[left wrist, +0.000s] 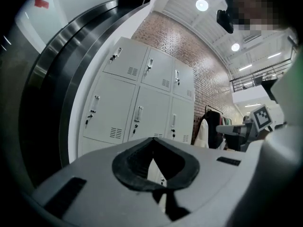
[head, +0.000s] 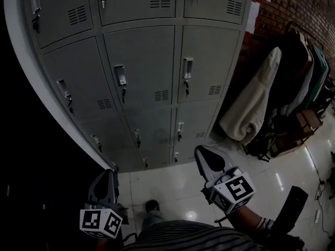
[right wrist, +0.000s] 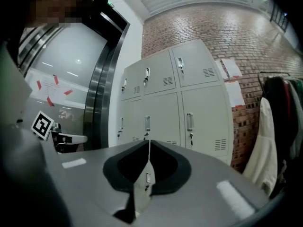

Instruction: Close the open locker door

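While both grippers sit low in the head view, the locker bank (head: 146, 77) fills the upper frame: grey metal, three columns across.

Doors: every locker door (head: 142, 67) visible in the three views lies flush with its neighbours. Each carries a handle (head: 120, 75) with a key lock just below it. Which one is the task's door, I cannot tell.

Left gripper (head: 110, 172): over the glossy floor (head: 172, 184), near the bank's bottom left corner and apart from it. In the left gripper view its jaws meet at the tips, with nothing between them. Its marker cube (head: 100, 222) faces the head camera.

Right gripper (head: 202, 150): in front of the bottom row of lockers, not touching them. In the right gripper view its jaws are pressed together along a thin seam and hold nothing.

Surroundings: a brick wall (head: 293, 9) stands right of the bank. A cream coat (head: 251, 109) hangs just beside the bank, and a clothes rack (head: 306, 67) of darker garments is further right. A striped shirt (head: 188, 239) shows at the bottom edge, and a shoe (head: 152, 206) rests on the floor between the two grippers.
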{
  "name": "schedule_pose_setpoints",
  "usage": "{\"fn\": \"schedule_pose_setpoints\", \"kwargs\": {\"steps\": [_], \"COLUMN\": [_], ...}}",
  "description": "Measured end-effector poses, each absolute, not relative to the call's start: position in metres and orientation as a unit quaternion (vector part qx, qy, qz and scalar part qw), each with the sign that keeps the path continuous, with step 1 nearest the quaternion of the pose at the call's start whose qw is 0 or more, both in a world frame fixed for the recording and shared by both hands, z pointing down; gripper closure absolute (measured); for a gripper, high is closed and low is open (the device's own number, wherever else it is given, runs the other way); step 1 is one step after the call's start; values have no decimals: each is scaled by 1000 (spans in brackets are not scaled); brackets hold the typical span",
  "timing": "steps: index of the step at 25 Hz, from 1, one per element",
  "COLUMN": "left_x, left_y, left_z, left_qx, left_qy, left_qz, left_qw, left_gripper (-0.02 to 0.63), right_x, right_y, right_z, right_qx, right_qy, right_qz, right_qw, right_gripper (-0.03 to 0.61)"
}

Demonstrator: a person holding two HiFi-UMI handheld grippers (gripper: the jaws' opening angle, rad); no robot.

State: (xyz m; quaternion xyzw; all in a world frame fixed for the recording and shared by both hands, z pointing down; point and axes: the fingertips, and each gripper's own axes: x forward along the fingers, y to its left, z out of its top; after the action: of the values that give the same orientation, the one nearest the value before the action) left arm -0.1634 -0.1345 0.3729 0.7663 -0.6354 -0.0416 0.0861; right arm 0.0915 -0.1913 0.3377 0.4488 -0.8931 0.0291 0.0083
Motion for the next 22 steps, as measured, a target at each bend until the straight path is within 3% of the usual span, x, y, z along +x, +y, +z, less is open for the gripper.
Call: {"fn": "schedule_pose_setpoints", "kwargs": {"steps": [9,22], "left_x": [-99,-103], "left_y": [-14,27], "left_z": [378,352], "left_qx": [755,779], "left_qy": [-648,-621], "left_qz": [-11,-15], "left_qw": [101,86], "left_gripper": [609,609], "right_x": [142,87], "right_y": [-85,-31], "right_z": [354,332], "right_qx": [414,402], "right_qy": [-908,-914], "right_qz": [52,12], "right_qw": [32,45], "right_gripper": [577,578]}}
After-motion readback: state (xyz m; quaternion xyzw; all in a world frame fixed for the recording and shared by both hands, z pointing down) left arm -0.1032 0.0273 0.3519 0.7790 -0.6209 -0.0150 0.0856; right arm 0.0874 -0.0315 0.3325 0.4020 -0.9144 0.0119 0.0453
